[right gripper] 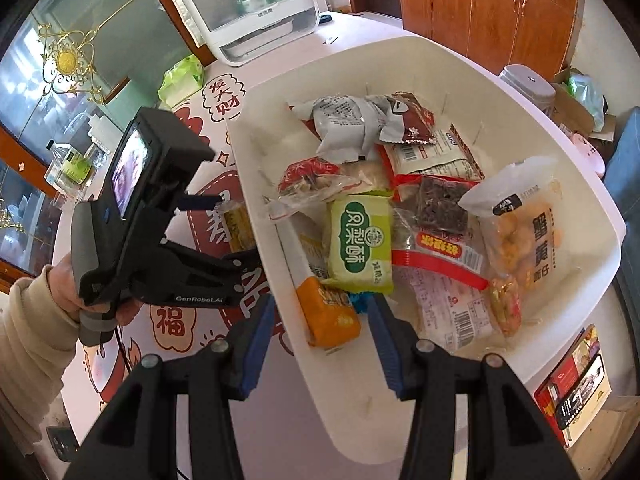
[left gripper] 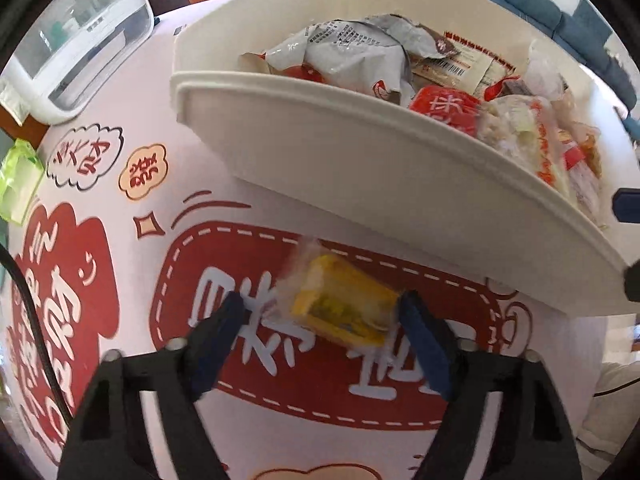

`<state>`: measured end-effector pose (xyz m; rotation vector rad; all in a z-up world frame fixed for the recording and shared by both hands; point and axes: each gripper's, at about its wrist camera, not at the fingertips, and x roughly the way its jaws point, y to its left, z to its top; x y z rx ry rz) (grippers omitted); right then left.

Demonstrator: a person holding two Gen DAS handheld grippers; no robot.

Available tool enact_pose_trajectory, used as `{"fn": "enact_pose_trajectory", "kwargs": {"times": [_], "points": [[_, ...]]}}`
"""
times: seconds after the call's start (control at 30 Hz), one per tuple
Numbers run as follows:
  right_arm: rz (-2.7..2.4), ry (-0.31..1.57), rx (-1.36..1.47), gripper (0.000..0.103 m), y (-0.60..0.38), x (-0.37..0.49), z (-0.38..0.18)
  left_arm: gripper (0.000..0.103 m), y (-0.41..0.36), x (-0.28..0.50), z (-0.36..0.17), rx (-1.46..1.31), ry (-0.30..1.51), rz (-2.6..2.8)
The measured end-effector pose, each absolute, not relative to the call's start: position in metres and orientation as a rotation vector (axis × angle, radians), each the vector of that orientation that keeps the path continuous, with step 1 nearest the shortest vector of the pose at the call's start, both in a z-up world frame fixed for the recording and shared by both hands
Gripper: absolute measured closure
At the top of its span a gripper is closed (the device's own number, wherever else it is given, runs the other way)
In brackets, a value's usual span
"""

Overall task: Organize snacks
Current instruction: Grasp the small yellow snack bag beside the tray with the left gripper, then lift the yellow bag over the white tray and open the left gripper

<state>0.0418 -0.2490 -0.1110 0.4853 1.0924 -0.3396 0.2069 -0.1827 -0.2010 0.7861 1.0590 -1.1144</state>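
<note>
- Two risks are seen: the yellow snack packet (left gripper: 344,300), lying on the tablecloth (left gripper: 120,360) against the white bin (left gripper: 360,168), is straddled by the left gripper (left gripper: 324,316), whose pads are not clamped and could crush it
- The right gripper (right gripper: 320,320) is held apart around the orange packet (right gripper: 328,320) inside the bin; the wall could be snagged

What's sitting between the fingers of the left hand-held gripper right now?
A yellow wrapped snack lies on the tablecloth between the left hand-held gripper fingers, seen in the left wrist view.

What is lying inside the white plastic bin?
The white plastic bin holds many snack packets: a green pastry packet, an orange packet, a grey foil bag and a clear bag of yellow balls. Packets lower in the pile are covered.
</note>
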Motion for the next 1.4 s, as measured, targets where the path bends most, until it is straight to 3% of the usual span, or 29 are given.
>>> {"fn": "enact_pose_trajectory", "kwargs": {"times": [0.13, 0.23, 0.67, 0.97, 1.4], "points": [[-0.341, 1.089, 0.487, 0.054, -0.249, 0.04, -0.111, 0.075, -0.175, 0.203, -0.197, 0.758, 1.038, -1.1], [-0.339, 1.084, 0.482, 0.054, -0.248, 0.038, -0.11, 0.088, -0.17, 0.199, -0.197, 0.733, 1.039, -1.08], [-0.341, 1.038, 0.463, 0.054, -0.245, 0.02, -0.099, 0.088, -0.131, 0.172, -0.181, 0.599, 1.082, -0.957], [-0.322, 1.008, 0.451, 0.054, -0.244, 0.008, -0.09, 0.088, -0.114, 0.13, -0.115, 0.496, 1.034, -0.945], [-0.327, 0.948, 0.413, 0.054, -0.254, -0.02, -0.068, 0.088, -0.152, 0.085, -0.036, 0.442, 0.936, -0.947]]}}
